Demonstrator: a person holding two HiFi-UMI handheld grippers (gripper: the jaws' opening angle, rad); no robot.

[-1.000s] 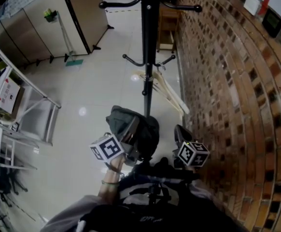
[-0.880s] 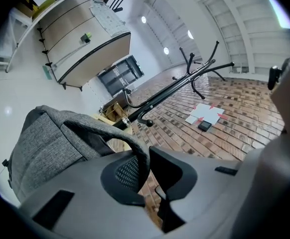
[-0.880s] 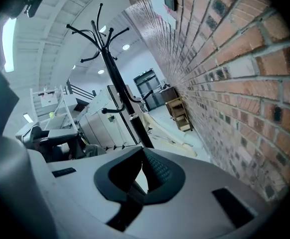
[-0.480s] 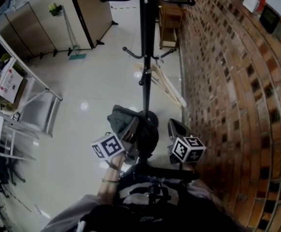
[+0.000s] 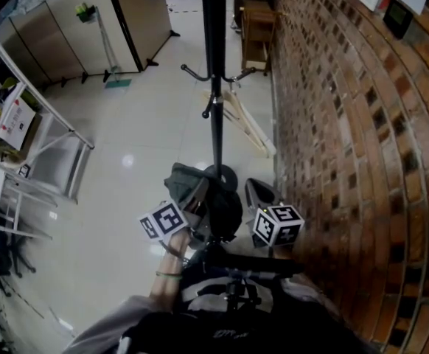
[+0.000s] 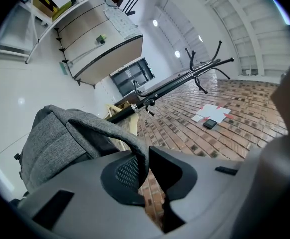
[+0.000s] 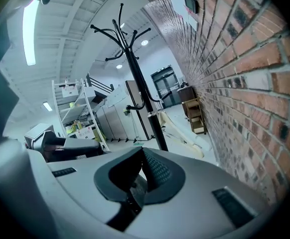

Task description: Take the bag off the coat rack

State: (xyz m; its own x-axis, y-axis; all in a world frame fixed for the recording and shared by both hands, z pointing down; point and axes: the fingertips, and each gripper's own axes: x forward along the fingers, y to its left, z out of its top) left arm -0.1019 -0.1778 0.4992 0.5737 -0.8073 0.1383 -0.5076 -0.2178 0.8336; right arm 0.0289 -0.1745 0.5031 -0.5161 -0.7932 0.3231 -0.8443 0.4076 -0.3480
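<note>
The black coat rack (image 5: 214,80) stands on the tiled floor near the brick wall, its hooks bare in the head view. The grey fabric bag (image 5: 225,201) hangs off the rack, low in front of its round base (image 5: 222,174). My left gripper (image 5: 198,198) is shut on the bag's strap (image 6: 120,133), which runs between the pads of the left gripper (image 6: 146,166); the bag's body (image 6: 55,143) droops to the left. My right gripper (image 5: 256,192) hovers beside the bag near the wall. In its own view the right gripper (image 7: 139,179) is shut with nothing in it, facing the rack (image 7: 135,83).
The brick wall (image 5: 347,124) runs close along the right. Wooden boards (image 5: 245,120) lie against its foot and a wooden stool (image 5: 257,21) stands farther back. A metal shelf frame (image 5: 49,150) and cabinets (image 5: 67,28) line the left side.
The rack has drifted back and left in the head view. My right gripper has shifted left toward the bag. The left gripper keeps its hold on the strap.
</note>
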